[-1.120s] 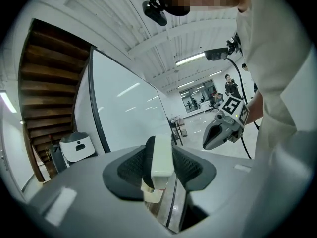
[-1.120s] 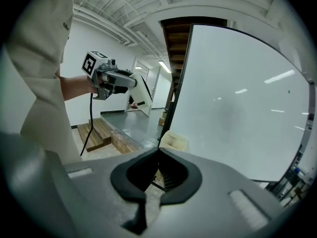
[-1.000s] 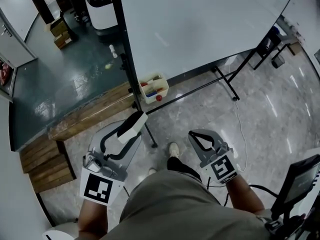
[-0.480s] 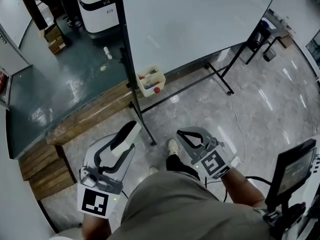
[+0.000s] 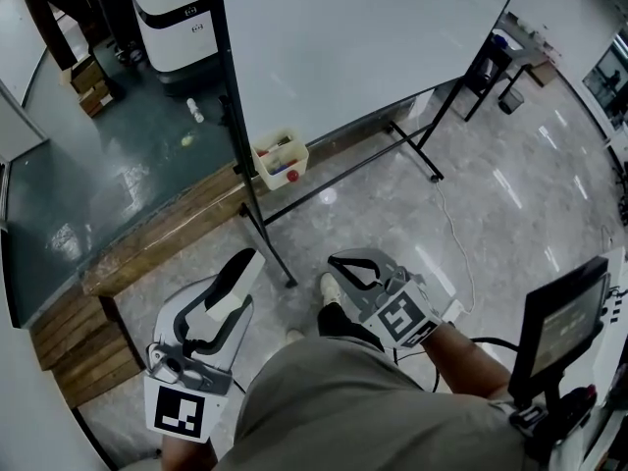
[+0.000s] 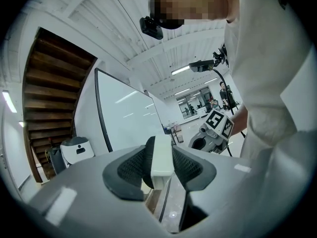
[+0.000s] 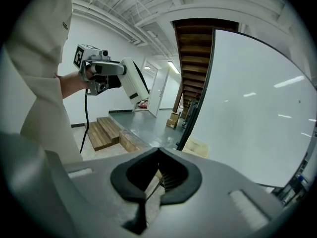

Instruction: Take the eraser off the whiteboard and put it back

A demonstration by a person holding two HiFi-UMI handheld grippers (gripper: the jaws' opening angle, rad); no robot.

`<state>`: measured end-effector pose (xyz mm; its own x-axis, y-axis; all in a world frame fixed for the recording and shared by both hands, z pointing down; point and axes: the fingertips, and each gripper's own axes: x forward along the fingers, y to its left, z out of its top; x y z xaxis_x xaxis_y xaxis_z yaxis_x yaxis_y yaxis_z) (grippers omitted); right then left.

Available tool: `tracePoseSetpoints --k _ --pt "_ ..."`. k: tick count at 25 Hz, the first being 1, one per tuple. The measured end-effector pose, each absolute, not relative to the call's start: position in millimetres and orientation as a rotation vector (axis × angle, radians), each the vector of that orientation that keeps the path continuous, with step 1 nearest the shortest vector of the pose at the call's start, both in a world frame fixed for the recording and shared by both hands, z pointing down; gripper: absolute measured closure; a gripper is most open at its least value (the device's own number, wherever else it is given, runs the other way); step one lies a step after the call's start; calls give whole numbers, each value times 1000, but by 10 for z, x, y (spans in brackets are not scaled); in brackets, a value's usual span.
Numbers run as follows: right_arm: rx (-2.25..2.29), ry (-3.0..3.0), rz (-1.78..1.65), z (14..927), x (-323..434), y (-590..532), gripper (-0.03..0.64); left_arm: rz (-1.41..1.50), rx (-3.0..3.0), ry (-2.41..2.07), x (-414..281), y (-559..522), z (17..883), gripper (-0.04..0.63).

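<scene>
My left gripper (image 5: 238, 271) is shut on the eraser (image 5: 228, 290), a long white block with a dark underside, and holds it in the air over the floor. In the left gripper view the eraser (image 6: 161, 155) stands on edge between the ribbed black pads (image 6: 132, 168). My right gripper (image 5: 340, 265) is shut with nothing in it; its jaws (image 7: 159, 158) meet in the right gripper view. The whiteboard (image 5: 343, 37) stands on a black frame ahead of both grippers, some way off. It also shows in the left gripper view (image 6: 124, 123) and the right gripper view (image 7: 257, 108).
A cream basket (image 5: 278, 160) with markers hangs low on the whiteboard frame. Wooden steps (image 5: 74, 346) lie at the left, a white machine (image 5: 172, 13) stands behind the board. A monitor on a stand (image 5: 559, 322) is at the right. A cable (image 5: 456, 243) runs across the floor.
Both grippers have drawn back from the whiteboard, and the board and basket have slid left in the head view. The eraser stays in the left gripper; the right stays shut.
</scene>
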<state>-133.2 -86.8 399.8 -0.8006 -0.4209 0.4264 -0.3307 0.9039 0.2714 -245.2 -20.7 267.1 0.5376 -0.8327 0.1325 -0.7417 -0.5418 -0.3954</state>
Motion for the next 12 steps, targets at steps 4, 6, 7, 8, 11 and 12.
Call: tracePoseSetpoints --k 4,6,7,8,11,12 --pt "546 -2574 -254 4015 -1335 -788 614 -423 -2489 1301 -2443 -114 2669 428" --pt "551 -2570 -254 4014 -1331 -784 614 -408 -2491 1298 -2439 -105 2662 428" --pt "552 -2567 -254 4011 -1329 -790 615 -403 -2494 1296 -2438 -109 2661 428" --pt "553 -2566 -254 4009 -1329 -796 615 -400 -2498 1294 -2438 -112 2663 428" --pt "553 -2565 -254 4007 -1340 -799 614 -398 -2506 1289 -2440 -109 2672 428" --pt "556 -2560 -256 4012 -1334 -801 614 -399 -2508 1286 -2439 -105 2672 428"
